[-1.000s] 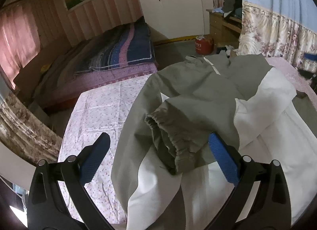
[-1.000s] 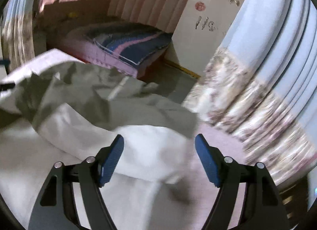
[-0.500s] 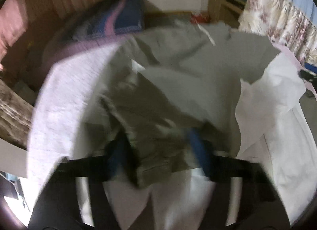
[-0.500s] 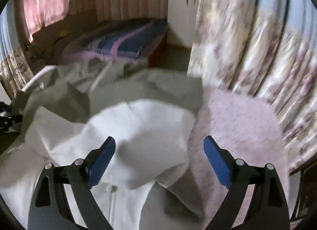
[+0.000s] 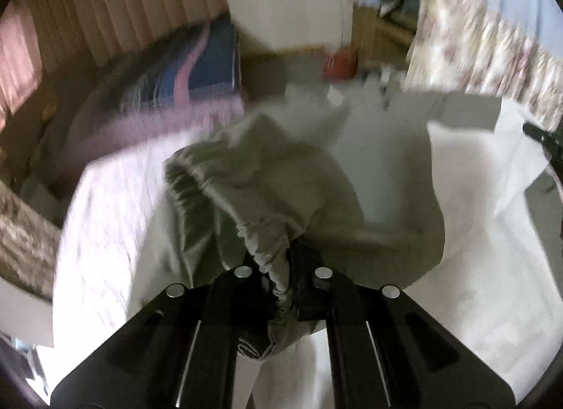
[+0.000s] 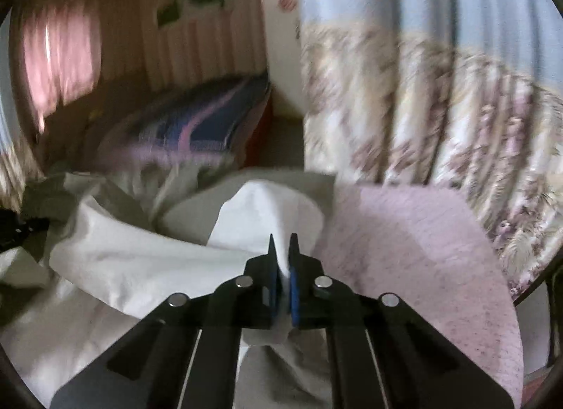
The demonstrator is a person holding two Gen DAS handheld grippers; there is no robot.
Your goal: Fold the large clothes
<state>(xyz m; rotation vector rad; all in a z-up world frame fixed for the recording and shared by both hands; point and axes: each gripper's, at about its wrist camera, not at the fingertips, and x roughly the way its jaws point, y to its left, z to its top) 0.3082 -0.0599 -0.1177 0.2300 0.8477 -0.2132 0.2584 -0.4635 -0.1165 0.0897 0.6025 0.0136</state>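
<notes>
A large jacket, olive grey outside [image 5: 380,169] with a white lining [image 5: 492,268], lies spread on a table with a pink floral cloth [image 5: 105,219]. My left gripper [image 5: 281,268] is shut on the elastic cuff of the olive sleeve [image 5: 225,205], which bunches up in front of it. My right gripper [image 6: 283,250] is shut on a fold of the white lining [image 6: 267,212], lifted into a peak; the olive side [image 6: 197,212] lies behind it. The right gripper's tip shows at the right edge of the left wrist view [image 5: 545,138].
A bed with a blue and pink striped blanket [image 5: 190,74] stands beyond the table. A floral curtain [image 6: 422,109] hangs on the right. A red container [image 5: 339,64] sits on the floor by a wooden cabinet [image 5: 380,32]. Pink cloth [image 6: 404,250] is bare at the right.
Both grippers were open a second ago. The left closed on the sleeve cuff and the right closed on the white lining; both now lift the cloth.
</notes>
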